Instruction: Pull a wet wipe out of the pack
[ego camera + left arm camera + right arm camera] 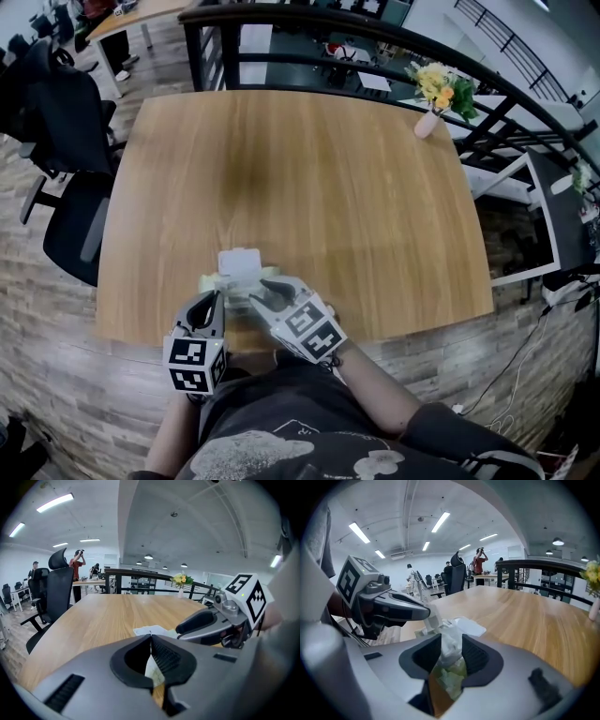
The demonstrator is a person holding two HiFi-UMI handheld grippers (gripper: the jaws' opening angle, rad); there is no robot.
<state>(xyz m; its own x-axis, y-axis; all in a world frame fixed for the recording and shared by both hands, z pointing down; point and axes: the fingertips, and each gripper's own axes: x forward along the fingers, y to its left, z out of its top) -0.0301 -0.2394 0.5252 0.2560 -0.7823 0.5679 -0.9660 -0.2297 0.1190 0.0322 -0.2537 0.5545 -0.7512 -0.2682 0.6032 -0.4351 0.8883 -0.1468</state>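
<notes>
A pale green wet wipe pack (217, 281) lies near the front edge of the wooden table (300, 169), its white lid (241, 262) flipped open. My left gripper (216, 298) is shut on the pack's near edge (153, 673), jaws pressed together (151, 641). From the right, my right gripper (260, 291) reaches over the pack's opening. In the right gripper view, a crumpled white wipe (449, 637) stands up out of the pack (451, 680) and fills the narrow gap between the right gripper's (451, 645) pads. The left gripper's finger (410, 612) shows just behind it.
A small vase of yellow flowers (429, 112) stands at the table's far right corner. A black railing (328, 19) runs behind the table. A black office chair (66, 187) stands to the left. People are at desks in the background.
</notes>
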